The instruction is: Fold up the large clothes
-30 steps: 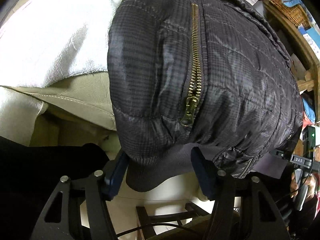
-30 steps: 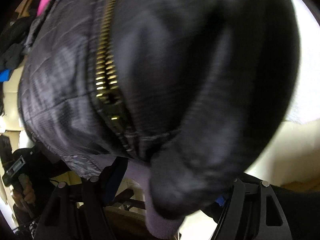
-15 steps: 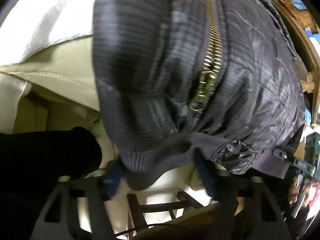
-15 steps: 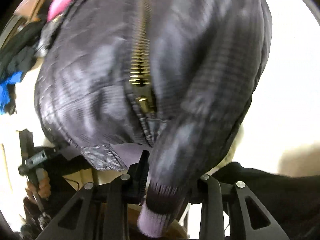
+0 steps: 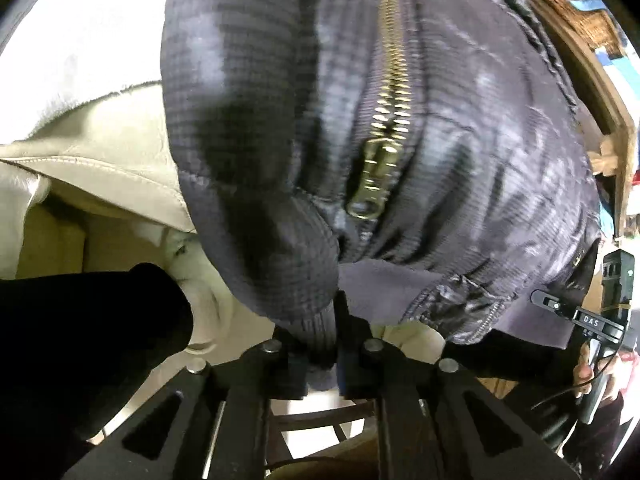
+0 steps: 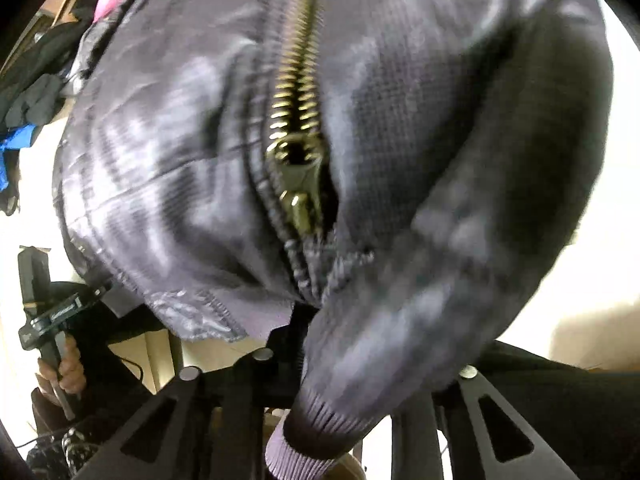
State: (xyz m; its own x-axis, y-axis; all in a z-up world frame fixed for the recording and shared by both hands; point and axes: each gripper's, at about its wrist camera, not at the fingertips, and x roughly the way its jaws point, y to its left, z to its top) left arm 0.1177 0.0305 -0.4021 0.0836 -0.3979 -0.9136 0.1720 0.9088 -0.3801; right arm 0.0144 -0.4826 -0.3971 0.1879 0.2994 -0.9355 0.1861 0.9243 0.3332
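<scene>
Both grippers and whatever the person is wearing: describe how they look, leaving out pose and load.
The left gripper is matt black: flat finger arms with triangular cut-outs, silver round bolt heads, dark blue pads. A thin black cable runs beneath it. The right gripper has the same black arms, cut-outs and bolts. A black sleeve shows beside the left one.

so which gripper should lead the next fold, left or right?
Probably neither alone. The left gripper has just closed its jaws on the jacket's ribbed cuff; the right gripper just closed on the other cuff. Both look ready.
</scene>
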